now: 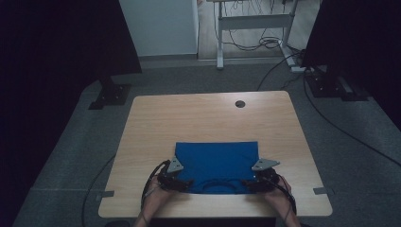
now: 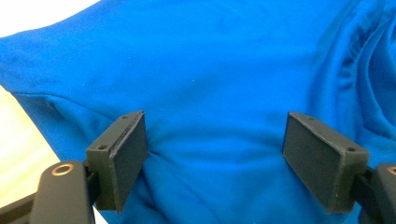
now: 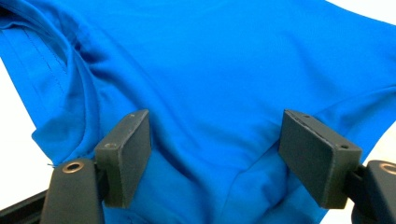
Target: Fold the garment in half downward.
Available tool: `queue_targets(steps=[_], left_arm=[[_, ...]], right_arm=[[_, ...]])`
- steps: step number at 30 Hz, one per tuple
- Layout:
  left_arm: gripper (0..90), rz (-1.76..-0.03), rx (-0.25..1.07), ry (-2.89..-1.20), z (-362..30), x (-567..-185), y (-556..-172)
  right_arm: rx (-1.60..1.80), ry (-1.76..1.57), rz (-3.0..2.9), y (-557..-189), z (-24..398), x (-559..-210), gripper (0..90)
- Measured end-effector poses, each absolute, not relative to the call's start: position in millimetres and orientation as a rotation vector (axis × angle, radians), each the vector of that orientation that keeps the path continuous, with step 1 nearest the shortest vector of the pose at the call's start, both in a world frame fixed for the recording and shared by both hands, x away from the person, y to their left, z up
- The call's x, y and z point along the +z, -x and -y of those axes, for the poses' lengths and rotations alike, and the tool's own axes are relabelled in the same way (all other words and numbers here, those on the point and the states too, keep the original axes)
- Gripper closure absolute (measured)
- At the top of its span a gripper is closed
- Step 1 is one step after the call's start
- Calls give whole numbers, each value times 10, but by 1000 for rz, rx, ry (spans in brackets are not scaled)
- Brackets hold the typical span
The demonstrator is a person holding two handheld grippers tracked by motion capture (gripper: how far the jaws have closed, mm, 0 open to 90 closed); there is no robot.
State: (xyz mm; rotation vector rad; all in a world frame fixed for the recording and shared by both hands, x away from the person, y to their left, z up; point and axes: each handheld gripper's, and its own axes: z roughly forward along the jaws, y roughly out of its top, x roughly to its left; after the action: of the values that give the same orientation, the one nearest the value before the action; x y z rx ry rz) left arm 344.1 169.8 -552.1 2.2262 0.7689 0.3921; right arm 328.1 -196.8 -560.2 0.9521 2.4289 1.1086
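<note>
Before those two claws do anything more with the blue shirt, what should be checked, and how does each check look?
1. Shirt lies flat on the table: ok, only small wrinkles.
2. Left gripper jaws open: ok, fabric lies between them.
3. Right gripper jaws open: ok, likewise.
4. Pads pressing on the cloth: cannot tell.
5. Both grippers at the shirt's near corners: ok.
6. Room ahead on the table: ok.

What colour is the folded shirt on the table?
Solid bright blue shirt, no pattern; clearest in the left gripper view.
</note>
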Motion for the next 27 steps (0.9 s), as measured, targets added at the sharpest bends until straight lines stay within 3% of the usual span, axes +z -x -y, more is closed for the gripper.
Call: queue_targets(steps=[18, 27], left_arm=[[179, -767, 393, -2211, -1651, -5536, -3535], [144, -767, 386, -2170, -1691, -5455, -3470]], right_arm=[[1098, -956, -2425, -3473, 2000, -5594, 245], [1099, -967, -2417, -3434, 1960, -5544, 183]])
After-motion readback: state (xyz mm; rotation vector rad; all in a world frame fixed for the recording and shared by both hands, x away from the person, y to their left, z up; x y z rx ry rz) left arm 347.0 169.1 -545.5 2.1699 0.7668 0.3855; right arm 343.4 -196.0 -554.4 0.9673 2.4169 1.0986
